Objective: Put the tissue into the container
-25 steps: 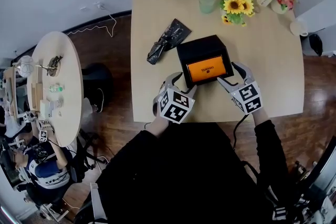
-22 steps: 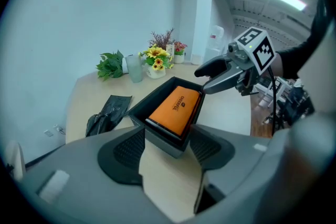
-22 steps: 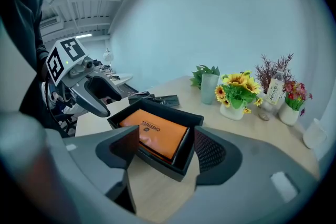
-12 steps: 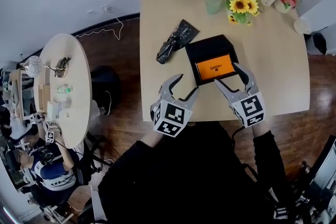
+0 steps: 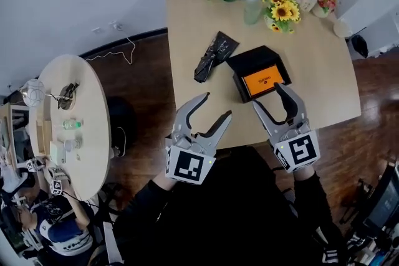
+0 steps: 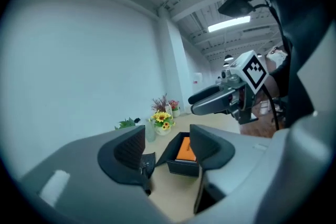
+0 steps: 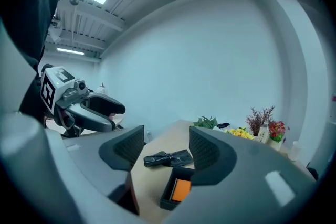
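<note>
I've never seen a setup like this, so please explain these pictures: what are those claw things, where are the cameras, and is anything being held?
There is no robot here. A person holds a two-jaw gripper in each hand. The head view looks down from a camera on the person's head, and each gripper view looks along that gripper's own jaws. On the table are a black box with an orange pack inside, a crumpled black bag and flowers. The left gripper is open and empty. The right gripper is empty too, its jaws closing with nothing between them.
</note>
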